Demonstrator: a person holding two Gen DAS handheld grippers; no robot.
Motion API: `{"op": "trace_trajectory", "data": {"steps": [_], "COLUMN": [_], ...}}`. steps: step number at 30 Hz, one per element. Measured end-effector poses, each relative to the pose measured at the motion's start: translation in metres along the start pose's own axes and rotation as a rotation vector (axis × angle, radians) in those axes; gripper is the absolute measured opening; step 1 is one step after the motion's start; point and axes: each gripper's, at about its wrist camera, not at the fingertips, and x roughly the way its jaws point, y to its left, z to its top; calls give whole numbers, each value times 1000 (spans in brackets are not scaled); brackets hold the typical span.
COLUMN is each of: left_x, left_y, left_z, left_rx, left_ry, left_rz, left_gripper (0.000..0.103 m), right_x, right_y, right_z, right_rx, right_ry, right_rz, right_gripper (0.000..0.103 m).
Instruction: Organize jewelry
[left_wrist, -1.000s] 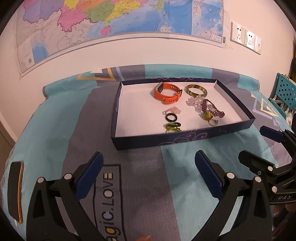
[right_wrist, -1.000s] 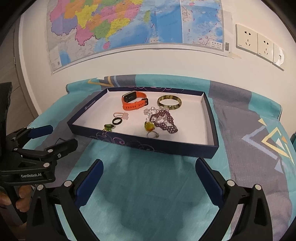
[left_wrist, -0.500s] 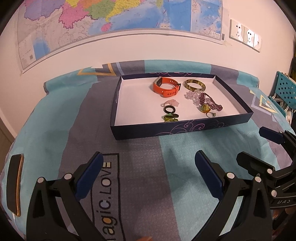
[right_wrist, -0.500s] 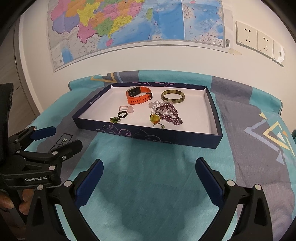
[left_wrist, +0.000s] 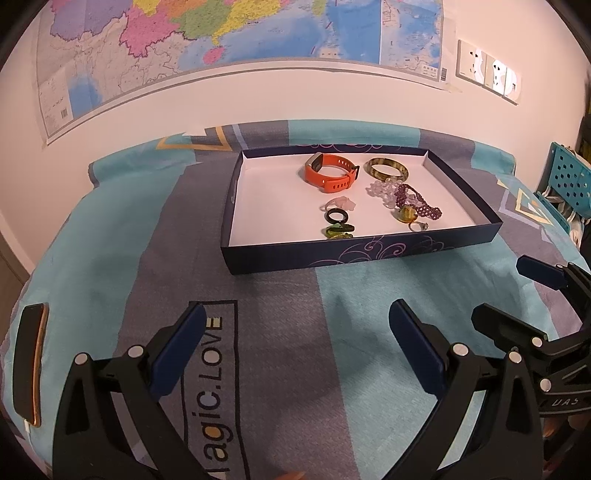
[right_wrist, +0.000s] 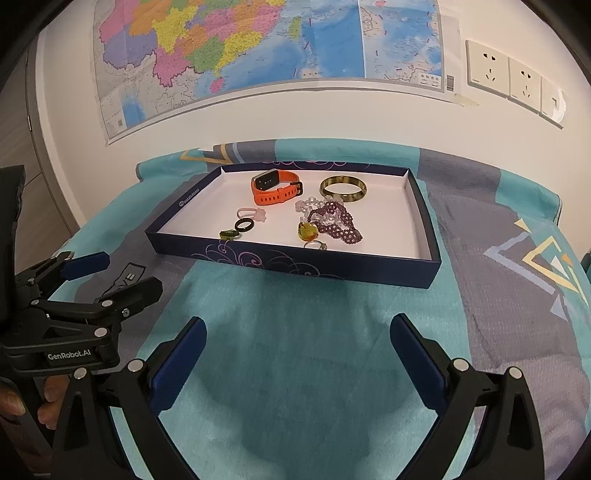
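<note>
A dark blue tray with a white floor lies on the patterned cloth. Inside it are an orange watch band, a brown-green bangle, a purple bead bracelet over clear beads, an amber pendant, a silver ring, a black ring, a pink piece and a green piece. My left gripper and right gripper both stand open over the cloth, well short of the tray, holding nothing.
A dark phone with an orange edge lies on the cloth at the far left. A map and wall sockets hang behind. A teal perforated basket stands at the right. A hand holds the left gripper's handle.
Both grippers have drawn back from the tray, which looks smaller and farther in both views. The jewelry inside has not moved. Both grippers stay open.
</note>
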Motion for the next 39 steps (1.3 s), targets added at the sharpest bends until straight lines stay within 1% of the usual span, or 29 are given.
{"op": "trace_trajectory", "data": {"steps": [39], "left_x": [4], "left_y": [-7], "left_z": [-1], "left_rx": [12], "left_ry": [13], "left_rz": [-4], "left_gripper": [98], "right_x": [1], "right_y": [-1], "right_z": [-1], "right_rx": [6], "right_ry": [7], "right_rz": [1], "right_gripper": [96]}}
